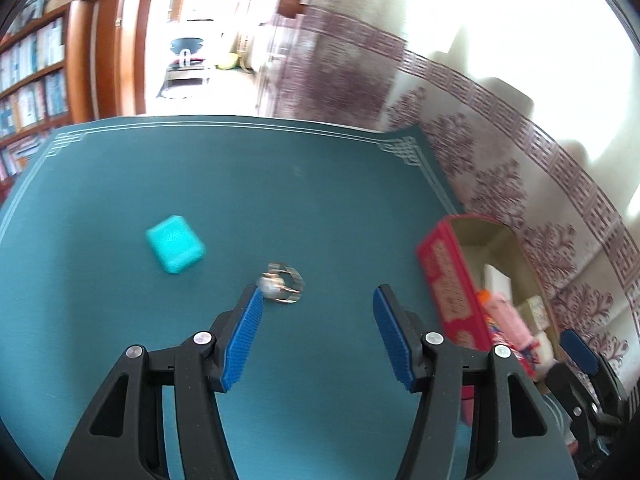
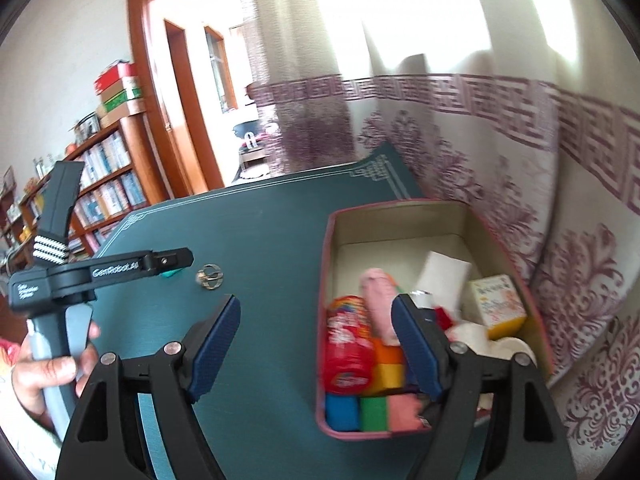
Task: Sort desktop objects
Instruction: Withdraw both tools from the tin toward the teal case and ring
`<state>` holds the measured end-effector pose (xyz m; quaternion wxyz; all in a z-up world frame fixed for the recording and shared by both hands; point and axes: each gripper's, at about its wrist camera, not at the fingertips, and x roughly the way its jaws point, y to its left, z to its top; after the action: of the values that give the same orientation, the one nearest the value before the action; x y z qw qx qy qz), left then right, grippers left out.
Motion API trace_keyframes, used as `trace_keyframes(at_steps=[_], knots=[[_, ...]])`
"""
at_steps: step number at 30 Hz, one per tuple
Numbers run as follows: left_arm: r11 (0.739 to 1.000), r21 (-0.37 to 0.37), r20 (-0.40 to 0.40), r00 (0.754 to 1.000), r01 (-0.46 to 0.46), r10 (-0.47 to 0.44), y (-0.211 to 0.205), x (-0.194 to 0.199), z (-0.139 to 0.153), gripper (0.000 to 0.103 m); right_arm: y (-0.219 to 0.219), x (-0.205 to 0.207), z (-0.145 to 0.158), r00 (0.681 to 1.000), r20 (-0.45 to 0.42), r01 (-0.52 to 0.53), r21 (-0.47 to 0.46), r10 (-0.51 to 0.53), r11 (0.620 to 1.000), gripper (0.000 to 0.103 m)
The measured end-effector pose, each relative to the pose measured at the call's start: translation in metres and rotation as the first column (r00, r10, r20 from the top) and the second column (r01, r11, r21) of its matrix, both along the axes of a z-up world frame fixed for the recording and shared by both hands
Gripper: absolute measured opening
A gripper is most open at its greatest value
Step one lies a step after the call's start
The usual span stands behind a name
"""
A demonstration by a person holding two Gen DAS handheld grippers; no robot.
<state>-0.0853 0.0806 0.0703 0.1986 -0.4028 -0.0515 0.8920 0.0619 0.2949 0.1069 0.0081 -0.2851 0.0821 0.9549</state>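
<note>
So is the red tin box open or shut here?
Open. The red tin box has no lid on it, and the coloured blocks and small cartons inside show from above.

Your left gripper (image 1: 318, 300) hangs with jaws wide apart over the teal mat (image 1: 120, 184). A metal clip (image 1: 285, 283) lies just beside its left fingertip. A turquoise case (image 1: 175, 244) sits toward the mat's left edge, the red box (image 1: 448, 292) at its right edge.

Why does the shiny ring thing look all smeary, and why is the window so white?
Left wrist view: motion blur smears the metal ring and the teal case; the doorway daylight is overexposed. Right wrist view: the ring looks sharper, but the sunlit curtain is blown out white, and the fisheye lens bends the edges.
</note>
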Motion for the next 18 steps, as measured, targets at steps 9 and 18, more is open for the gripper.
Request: trace_keyframes(at_steps=[9,18], knots=[[0.992,-0.045,0.040,0.992,-0.120,0.122,-0.050,-0.031,-0.021,0.069,-0.054,-0.026,-0.009,0.989,0.039,-0.146,0.035,0.145,0.989,0.082],[0.980,-0.058,0.146,0.970,-0.188,0.195,-0.064,-0.071,-0.050,0.069,-0.073,-0.045,-0.029,0.975,0.104,-0.202,0.041,0.196,0.979,0.082]])
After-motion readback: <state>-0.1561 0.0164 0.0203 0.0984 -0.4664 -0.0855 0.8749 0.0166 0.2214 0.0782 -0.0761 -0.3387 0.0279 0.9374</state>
